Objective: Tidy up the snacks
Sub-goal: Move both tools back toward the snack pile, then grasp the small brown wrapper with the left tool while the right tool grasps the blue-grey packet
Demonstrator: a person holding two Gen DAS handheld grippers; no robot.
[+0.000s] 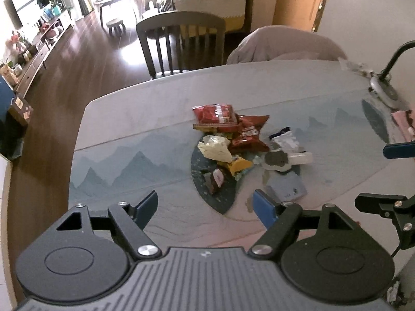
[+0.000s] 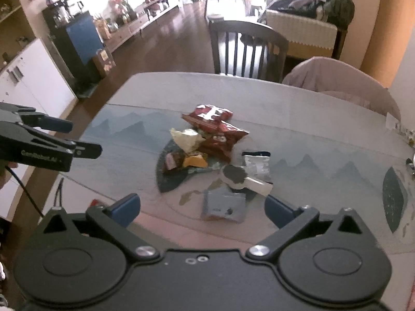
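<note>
Both grippers hang empty over the counter (image 1: 135,119), fingers spread wide with nothing between them. The left gripper (image 1: 205,204) frames the near edge of the snack pile; the right gripper (image 2: 202,207) sits just above a small grey-blue box (image 2: 224,204). That stance reads as a pause short of picking — the blue pads (image 1: 147,203) are clear of every packet, so no grip is begun.

Beyond the fingers the snacks (image 1: 228,140) lie heaped near the middle of the counter, partly on a dark oval patch printed on the cloth. A red bag (image 1: 215,114) tops the far end, its long side running across the view; a second red bag (image 1: 250,134) slants below it, a pale yellow packet (image 1: 215,149) beside it. A white-and-silver pouch (image 2: 256,164) lies to the right, touching a flat grey piece (image 2: 234,175). The heap as a whole stretches away from the grippers. A lamp base (image 1: 384,90) stands at the far right.
</note>
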